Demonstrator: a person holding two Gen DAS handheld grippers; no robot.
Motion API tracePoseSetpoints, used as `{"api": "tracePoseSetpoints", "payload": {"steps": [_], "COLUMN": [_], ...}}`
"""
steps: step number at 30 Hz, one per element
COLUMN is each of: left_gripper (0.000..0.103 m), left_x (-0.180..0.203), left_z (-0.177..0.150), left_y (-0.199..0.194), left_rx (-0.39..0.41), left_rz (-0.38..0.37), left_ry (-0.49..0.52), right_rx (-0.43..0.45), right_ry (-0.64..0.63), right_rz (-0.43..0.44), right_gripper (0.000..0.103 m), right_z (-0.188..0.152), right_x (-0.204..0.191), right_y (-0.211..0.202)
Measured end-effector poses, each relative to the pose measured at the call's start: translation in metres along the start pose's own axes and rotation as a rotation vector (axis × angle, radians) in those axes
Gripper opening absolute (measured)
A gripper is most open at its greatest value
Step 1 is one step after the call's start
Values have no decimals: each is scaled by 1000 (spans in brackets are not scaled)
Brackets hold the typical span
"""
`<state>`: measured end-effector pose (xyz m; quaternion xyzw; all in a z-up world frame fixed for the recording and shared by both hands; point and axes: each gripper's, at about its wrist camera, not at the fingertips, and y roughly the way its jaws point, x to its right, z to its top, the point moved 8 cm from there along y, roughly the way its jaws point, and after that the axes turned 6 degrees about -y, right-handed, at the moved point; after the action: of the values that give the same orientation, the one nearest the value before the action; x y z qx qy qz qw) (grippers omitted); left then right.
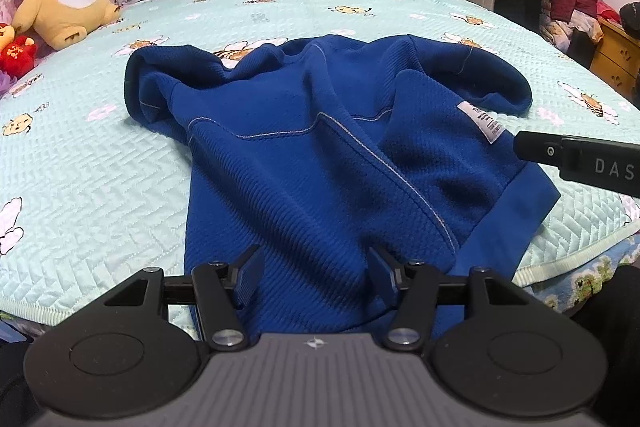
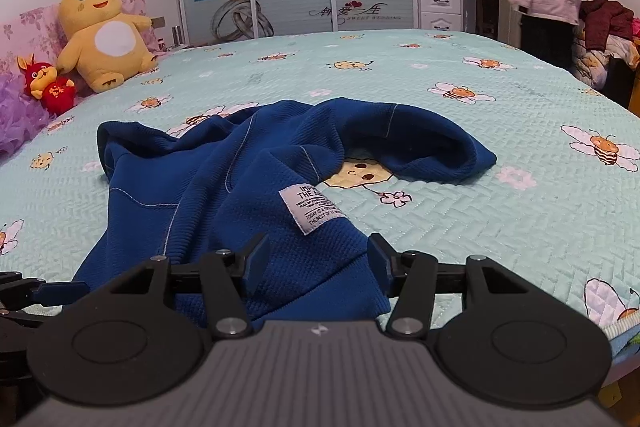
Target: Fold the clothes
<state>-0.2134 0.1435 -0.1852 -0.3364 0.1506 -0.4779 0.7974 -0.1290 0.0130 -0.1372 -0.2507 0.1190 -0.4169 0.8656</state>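
Lying rumpled on the bed (image 1: pixel 100 167), the blue sweatshirt (image 1: pixel 304 163) is the landmark for everything else: its hem band sits at the near edge of the mattress, its body runs away toward the wardrobe, and both sleeves curl loosely at the far end, one off to each side. Contrast stitching and a white label (image 2: pixel 310 207) show on the upper face, so it may well be inside out; no neat fold is visible, only soft ridges and a diagonal crease across the body.

Both grippers hang over the hem end. The left gripper (image 1: pixel 316 267) is above the hem's left half, its fingers spread wide with blue cloth showing between them; the right gripper (image 2: pixel 316 259) is above the hem's right corner, just short of the label, also wide apart. Neither holds the cloth, though whether the tips touch it cannot be told.

The pose fits reaching in to take the hem, or equally having just let it go after laying the garment down. In either case the garment is not yet folded, and the step in hand seems to be flattening and squaring it. Any grip here would call for pinching only the hem's corners and keeping the cloth taut so the sleeves straighten rather than bunch.
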Motion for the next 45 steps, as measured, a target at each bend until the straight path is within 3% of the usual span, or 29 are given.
{"api": "tracePoseSetpoints", "payload": {"steps": [13,19,22,28,37,45], "left_gripper": [61,63,63,63,64,66], "left_x": [-6,-19,-25,-21,-46,-66], "left_z": [2,11,13,6,11,23], "left_y": [1,4,9,8,-5,-8], "left_rx": [3,19,14,11,43,73], "left_rz": [15,49,59,33,39,62], "left_ry": [-18,-49,-90,-82,-162,-191], "right_rx": [-14,27,5,27,117,109], "right_ry": [-3,56,80,113,120,105], "right_rz": [16,89,106,103,89,101], "right_gripper": [56,64,64,64,66,67], "right_z": [-3,-16,-27,-28,-16,-18], "right_x": [-4,0,4,10,8,-1], "right_y": [6,13,23,19,2,4]}}
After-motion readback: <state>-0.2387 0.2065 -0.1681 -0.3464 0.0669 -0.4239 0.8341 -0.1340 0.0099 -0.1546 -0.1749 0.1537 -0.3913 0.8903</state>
